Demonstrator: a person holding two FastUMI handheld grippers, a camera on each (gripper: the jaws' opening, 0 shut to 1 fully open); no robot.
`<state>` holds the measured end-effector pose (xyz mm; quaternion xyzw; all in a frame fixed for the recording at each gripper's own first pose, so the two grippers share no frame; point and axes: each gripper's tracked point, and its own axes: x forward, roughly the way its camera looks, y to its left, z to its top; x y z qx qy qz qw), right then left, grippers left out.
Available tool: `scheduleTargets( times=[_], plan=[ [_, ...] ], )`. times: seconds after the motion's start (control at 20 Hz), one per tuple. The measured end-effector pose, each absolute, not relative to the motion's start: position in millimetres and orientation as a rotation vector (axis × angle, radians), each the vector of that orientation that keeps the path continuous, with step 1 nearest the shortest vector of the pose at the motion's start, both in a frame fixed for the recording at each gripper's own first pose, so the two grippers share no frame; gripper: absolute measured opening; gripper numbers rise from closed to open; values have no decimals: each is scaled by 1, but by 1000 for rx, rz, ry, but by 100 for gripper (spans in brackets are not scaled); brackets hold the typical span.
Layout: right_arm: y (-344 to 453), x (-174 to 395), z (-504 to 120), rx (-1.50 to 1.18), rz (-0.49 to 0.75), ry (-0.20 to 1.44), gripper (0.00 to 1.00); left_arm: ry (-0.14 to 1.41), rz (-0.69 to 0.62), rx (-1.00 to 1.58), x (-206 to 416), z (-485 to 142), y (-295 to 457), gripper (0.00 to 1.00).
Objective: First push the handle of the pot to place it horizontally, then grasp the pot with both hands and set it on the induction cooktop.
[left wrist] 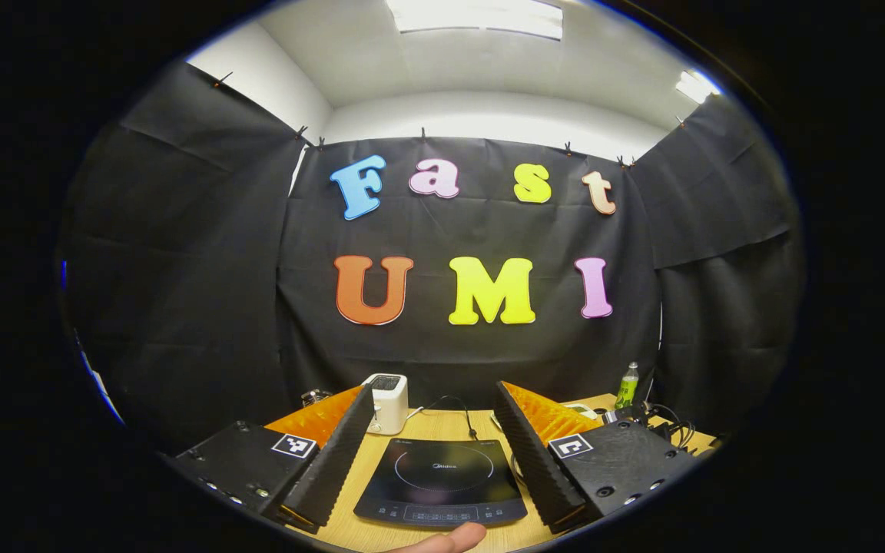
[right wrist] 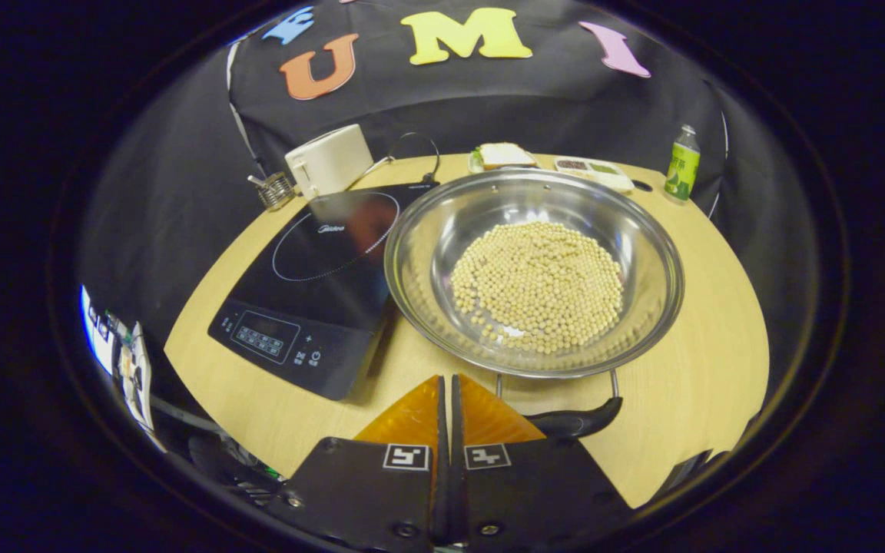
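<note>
A wide steel pot [right wrist: 646, 253] with several pale beans in it stands on the wooden table [right wrist: 719, 322], just right of the black induction cooktop [right wrist: 312, 276]. The pot's black near handle [right wrist: 577, 422] lies crosswise at the near rim, its left end hidden behind my right gripper [right wrist: 446, 380]. That gripper is shut with nothing between its fingers, and its tips stop short of the rim. My left gripper [left wrist: 435, 390] is open and held above the table. The cooktop [left wrist: 440, 476] lies below, between its fingers.
A white toaster [right wrist: 329, 160] and a small metal coil [right wrist: 277, 190] stand behind the cooktop. At the table's back are a sandwich plate [right wrist: 500, 156], a small tray [right wrist: 592, 170] and a green bottle [right wrist: 682, 163]. A fingertip [left wrist: 442, 540] shows at the near edge.
</note>
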<state>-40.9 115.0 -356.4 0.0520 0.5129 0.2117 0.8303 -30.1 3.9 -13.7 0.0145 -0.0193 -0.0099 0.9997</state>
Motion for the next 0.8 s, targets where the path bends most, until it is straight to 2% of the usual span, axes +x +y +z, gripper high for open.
scheduleTargets(
  times=[0.2, 0.25, 0.3, 0.7, 0.8],
  plan=[
    [105, -42, -361, 104, 453, 1098, 4, -37, -28, 30, -31, -14, 1, 94],
    [101, -42, -362, 99, 451, 1096, 0, -37, -30, 35, -33, -14, 1, 94],
    [98, -42, -363, 90, 449, 1094, 4, -35, -32, 38, -34, -15, 1, 94],
    [71, -40, -367, 36, 443, 1075, 4, -34, -42, 40, -37, -13, -4, 94],
    [64, -39, -368, 29, 440, 1073, 0, -32, -47, 45, -37, -15, -6, 94]
  ],
)
